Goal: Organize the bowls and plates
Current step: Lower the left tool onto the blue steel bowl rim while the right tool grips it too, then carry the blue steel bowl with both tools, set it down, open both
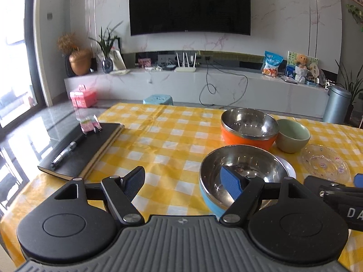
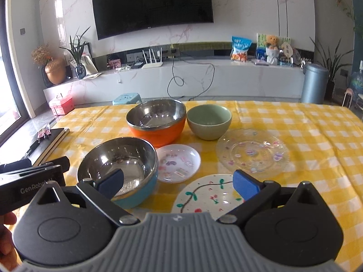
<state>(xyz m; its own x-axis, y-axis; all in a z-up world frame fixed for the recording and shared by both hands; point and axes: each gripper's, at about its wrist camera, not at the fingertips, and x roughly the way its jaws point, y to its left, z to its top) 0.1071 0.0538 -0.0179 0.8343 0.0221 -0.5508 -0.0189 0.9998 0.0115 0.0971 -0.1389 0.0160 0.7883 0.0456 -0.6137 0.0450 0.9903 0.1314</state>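
Though jaws agape, blue bowl beside.

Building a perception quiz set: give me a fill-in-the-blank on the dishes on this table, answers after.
1. The steel-lined bowl nearest the grippers, the blue bowl, has a ____ outside.
2. The green bowl stands right beside the ____ bowl.
3. The clear glass plate holds ____ dishes.
4. The left gripper and right gripper both have their jaws ____.

Missing words: blue; orange; no; open

Wrist views low, forward, sharing bowls (near)
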